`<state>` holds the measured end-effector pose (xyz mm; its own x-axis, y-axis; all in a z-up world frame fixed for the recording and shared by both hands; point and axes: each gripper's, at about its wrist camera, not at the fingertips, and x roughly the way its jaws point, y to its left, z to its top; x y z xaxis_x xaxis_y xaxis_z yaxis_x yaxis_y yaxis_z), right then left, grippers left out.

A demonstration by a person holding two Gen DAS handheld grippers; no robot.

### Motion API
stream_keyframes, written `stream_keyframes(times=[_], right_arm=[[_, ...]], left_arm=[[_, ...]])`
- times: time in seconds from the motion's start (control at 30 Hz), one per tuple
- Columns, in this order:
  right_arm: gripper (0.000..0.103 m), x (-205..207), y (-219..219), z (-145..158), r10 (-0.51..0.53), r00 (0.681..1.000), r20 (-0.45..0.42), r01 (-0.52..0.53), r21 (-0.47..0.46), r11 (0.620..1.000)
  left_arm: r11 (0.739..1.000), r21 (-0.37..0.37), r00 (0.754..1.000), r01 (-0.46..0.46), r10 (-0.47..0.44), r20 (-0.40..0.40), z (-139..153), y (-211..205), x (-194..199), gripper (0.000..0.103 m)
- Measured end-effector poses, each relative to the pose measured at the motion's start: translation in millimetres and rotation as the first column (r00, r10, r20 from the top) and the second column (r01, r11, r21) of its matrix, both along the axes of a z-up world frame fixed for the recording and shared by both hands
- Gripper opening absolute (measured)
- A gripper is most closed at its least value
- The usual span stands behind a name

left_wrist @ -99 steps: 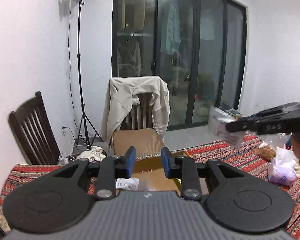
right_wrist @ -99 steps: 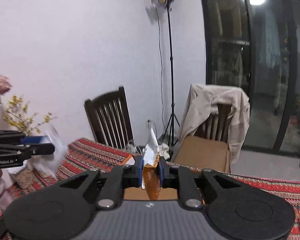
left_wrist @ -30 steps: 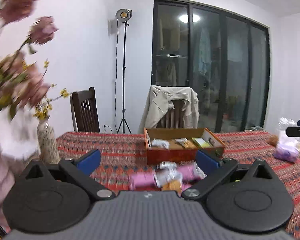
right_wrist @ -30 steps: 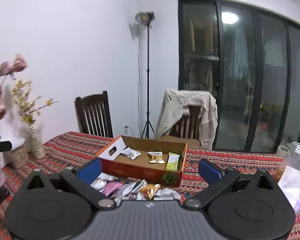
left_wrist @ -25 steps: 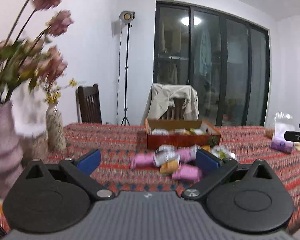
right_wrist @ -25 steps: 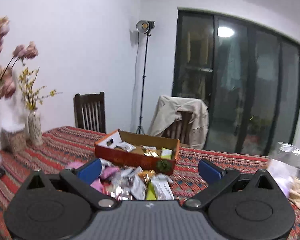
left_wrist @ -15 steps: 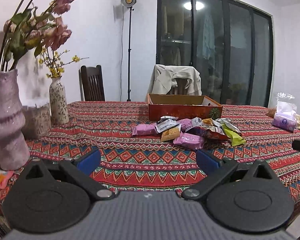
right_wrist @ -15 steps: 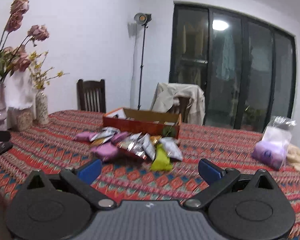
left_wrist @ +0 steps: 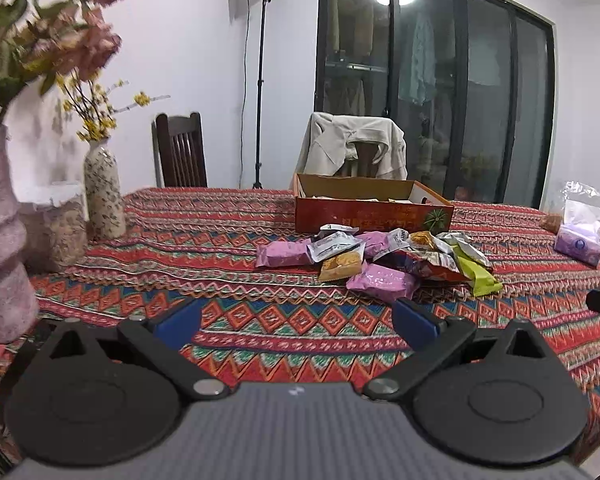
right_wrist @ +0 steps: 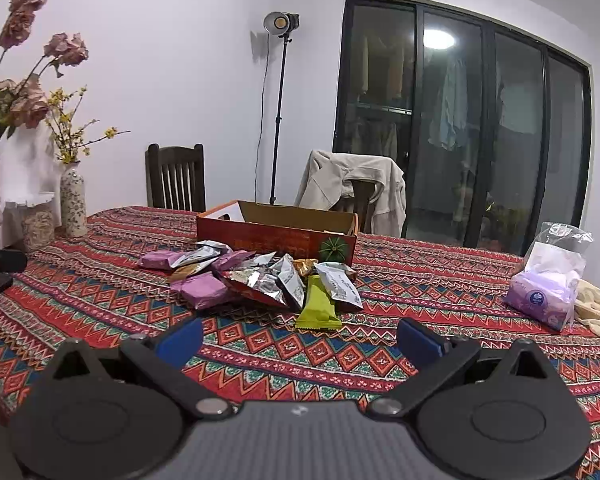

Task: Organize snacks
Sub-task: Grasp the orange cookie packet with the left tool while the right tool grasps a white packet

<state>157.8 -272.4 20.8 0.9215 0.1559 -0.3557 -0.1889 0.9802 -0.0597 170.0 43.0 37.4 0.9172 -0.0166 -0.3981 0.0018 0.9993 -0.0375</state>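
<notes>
A pile of snack packets (left_wrist: 374,258) (right_wrist: 256,280) lies on the patterned tablecloth, just in front of an open red cardboard box (left_wrist: 372,210) (right_wrist: 276,234). Pink packets (left_wrist: 380,282), silver ones and a green one (right_wrist: 319,306) are among them. My left gripper (left_wrist: 298,322) hangs low over the near table edge, open and empty, well short of the pile. My right gripper (right_wrist: 300,338) is open and empty too, a little nearer to the green packet. The box's inside is mostly hidden from this low angle.
Vases with dried flowers (left_wrist: 4,240) (right_wrist: 72,204) stand at the left of the table. A clear bag with a purple tissue pack (right_wrist: 544,292) (left_wrist: 580,240) and pale gloves (right_wrist: 596,308) lie at the right. Two chairs (right_wrist: 176,178), one draped with a jacket (left_wrist: 356,148), stand behind.
Earlier the right gripper was shut on a packet above the box; now both grippers are open, empty, pulled back and lowered near the table's front edge.
</notes>
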Motion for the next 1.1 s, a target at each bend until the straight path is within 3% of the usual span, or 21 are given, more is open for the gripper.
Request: stream_keyframes(times=[0.4, 0.63, 0.77, 0.83, 1.0, 1.1], right_arm=[[0.1, 104, -23, -9, -0.031, 0.995, -0.094, 0.037, 0.07, 0.997], [0.086, 186, -41, -27, -0.03, 0.986, -0.161, 0.048, 0.108, 0.993], [0.082, 231, -47, -41, -0.005, 0.976, -0.216, 0.036, 0.143, 0.989], [0.077, 250, -51, -47, 0.015, 0.97, -0.242, 0.03, 0.18, 0.983], [0.067, 293, -51, -66, 0.062, 0.954, -0.294, 0.01, 0.238, 0.971], [0.065, 306, -52, -78, 0.074, 0.946, -0.314, 0.008, 0.253, 0.967]], left_arm=[[0.997, -0.028, 0.994, 0.077, -0.079, -0.082, -17, -25, 120, 0.103], [0.993, -0.054, 0.979, 0.102, -0.11, -0.17, -39, -36, 206, 0.08], [0.98, -0.164, 0.958, 0.113, -0.151, -0.243, -59, -31, 249, 0.074], [0.974, -0.199, 0.95, 0.103, -0.156, -0.27, -67, -27, 263, 0.065], [0.962, -0.26, 0.938, 0.086, -0.166, -0.304, -78, -19, 278, 0.062], [0.958, -0.272, 0.944, 0.088, -0.168, -0.285, -81, -19, 279, 0.063]])
